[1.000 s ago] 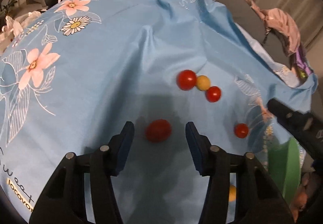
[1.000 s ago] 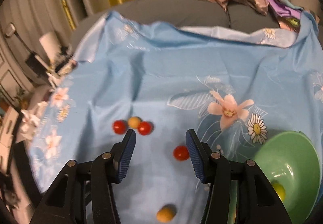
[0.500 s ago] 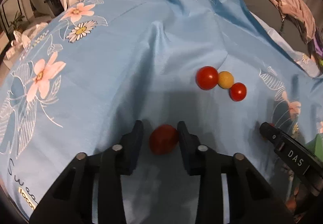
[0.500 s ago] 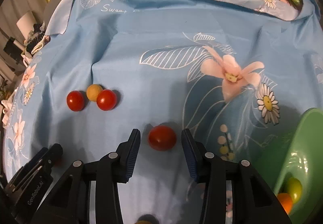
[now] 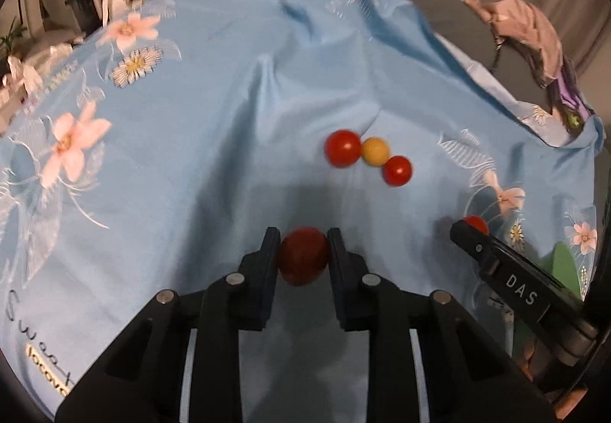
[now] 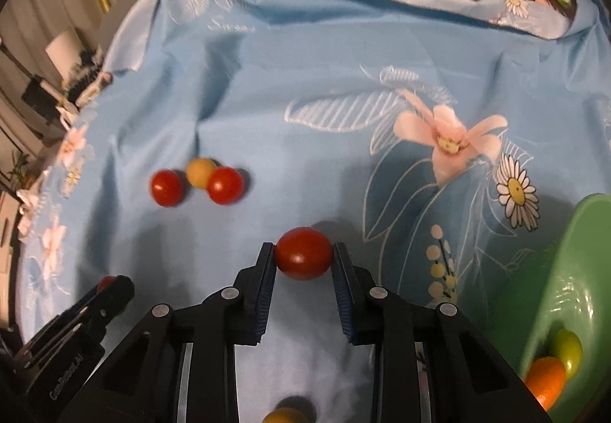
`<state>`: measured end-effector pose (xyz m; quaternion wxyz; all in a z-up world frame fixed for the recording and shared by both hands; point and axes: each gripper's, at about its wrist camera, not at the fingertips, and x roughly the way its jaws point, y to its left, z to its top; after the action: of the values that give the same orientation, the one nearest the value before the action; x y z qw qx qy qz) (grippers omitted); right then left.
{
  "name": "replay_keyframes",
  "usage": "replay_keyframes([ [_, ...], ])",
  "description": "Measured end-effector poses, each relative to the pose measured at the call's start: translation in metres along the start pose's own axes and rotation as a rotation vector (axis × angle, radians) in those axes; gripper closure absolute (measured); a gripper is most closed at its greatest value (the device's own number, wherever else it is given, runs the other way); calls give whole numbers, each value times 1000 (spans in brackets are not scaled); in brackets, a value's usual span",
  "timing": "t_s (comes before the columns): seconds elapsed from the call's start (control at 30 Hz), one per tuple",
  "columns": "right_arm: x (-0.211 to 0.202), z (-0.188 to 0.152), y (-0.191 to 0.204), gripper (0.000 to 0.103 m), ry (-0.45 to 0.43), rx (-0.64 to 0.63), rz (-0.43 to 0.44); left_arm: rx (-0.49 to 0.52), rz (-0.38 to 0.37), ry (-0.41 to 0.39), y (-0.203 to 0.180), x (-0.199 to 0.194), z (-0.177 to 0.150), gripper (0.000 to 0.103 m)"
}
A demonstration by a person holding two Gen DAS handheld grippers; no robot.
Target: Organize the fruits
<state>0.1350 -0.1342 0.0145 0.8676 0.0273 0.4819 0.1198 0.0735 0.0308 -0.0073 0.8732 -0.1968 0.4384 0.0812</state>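
Tomatoes: one (image 5: 303, 255) sitting clamped in left gripper (image 5: 303, 251) | right gripper (image 6: 303, 259) closing jaws onto another (image 6: 303, 258), pads touching | bowl (image 6: 573, 289) waiting at 3 o'clock | advising gentle squeezing, lifting straight off cloth (image 6: 305, 79).

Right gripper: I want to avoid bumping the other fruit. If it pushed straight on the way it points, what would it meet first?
Beyond the red tomato that its closing jaws pinch, the right gripper would probably meet only bare blue cloth.
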Motion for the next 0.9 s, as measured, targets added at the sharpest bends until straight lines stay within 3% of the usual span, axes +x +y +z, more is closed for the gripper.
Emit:
replay_keyframes([
  [0.2, -29, -2, 0, 72, -63, 11, 60, 3, -94, -21, -7, -22, -6, 79],
  [0.53, -69, -13, -9, 72, -148, 58, 151, 23, -134, -83, -24, -49, -11, 79],
  [0.9, -108, -31, -21, 72, -237, 80, 151, 54, -191, -119, -38, -67, -15, 79],
])
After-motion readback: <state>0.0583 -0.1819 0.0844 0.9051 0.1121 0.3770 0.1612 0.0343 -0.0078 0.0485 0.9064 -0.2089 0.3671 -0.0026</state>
